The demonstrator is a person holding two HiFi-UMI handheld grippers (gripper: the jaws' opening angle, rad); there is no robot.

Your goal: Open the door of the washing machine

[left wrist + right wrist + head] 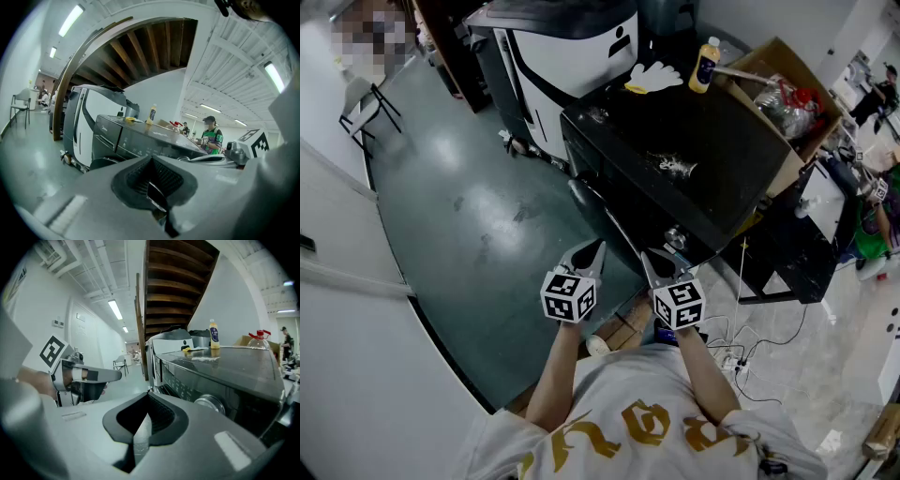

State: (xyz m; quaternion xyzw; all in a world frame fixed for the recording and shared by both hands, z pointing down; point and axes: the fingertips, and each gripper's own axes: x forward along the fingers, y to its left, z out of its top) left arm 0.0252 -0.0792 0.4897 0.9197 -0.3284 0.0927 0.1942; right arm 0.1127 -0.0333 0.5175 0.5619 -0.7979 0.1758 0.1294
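The black washing machine (pixel 694 150) stands in the middle of the head view, its front facing me. Its round door (pixel 581 202) looks closed; it shows as a dark curve (pixel 101 162) in the left gripper view and low on the front (pixel 157 389) in the right gripper view. A silver knob (pixel 211 401) sits on the control panel. My left gripper (pixel 598 248) hangs just short of the door, shut and holding nothing (pixel 152 185). My right gripper (pixel 647 255) is beside it under the knob, also shut and holding nothing (pixel 140 425).
On the machine's top lie white gloves (pixel 656 75) and a yellow bottle (pixel 705 64). A cardboard box (pixel 787 94) of clutter stands to the right, a white appliance (pixel 572 47) behind. Cardboard tubes (pixel 614 333) and cables (pixel 731 356) lie at my feet. A chair (pixel 366 108) stands far left.
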